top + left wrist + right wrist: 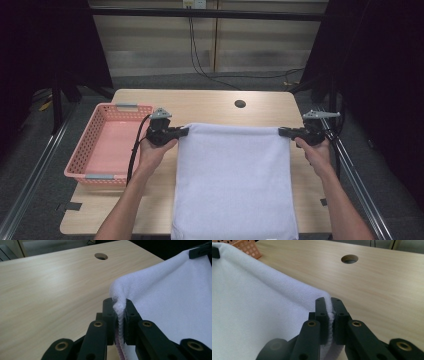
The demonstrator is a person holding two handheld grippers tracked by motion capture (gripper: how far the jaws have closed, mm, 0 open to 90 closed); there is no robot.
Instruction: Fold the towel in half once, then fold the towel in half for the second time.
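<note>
The wooden tabletop (210, 102) is carrying everything here, its pale grain running out to a round cable hole (240, 104) near the far edge. Most of its middle is lying under a white towel (234, 185), which is stretching from the far corners back toward the person and draping over the near edge. To the left, a pink perforated basket (107, 145) is sitting just beside the towel, apart from it.

The towel's far edge is being held taut and level between the two hands, so its long axis is running away from that edge toward the person (the free length is hanging nearest them). The left hand-held gripper (182, 131) is pinching the far left corner; in the left gripper view its black jaws are pressing together on a thin ridge of terry cloth, the fabric bunching up above the pads. The right hand-held gripper (284, 132) is doing the same at the far right corner, and the right gripper view is showing its jaws clamped on the towel's folded edge.

Both grippers are pointing inward, facing each other across the towel's width, each equally close to its own corner. Judging from this, a fold is likely coming: the held edge would be carried back toward the near edge, with both hands travelling together so the cloth is staying square.
</note>
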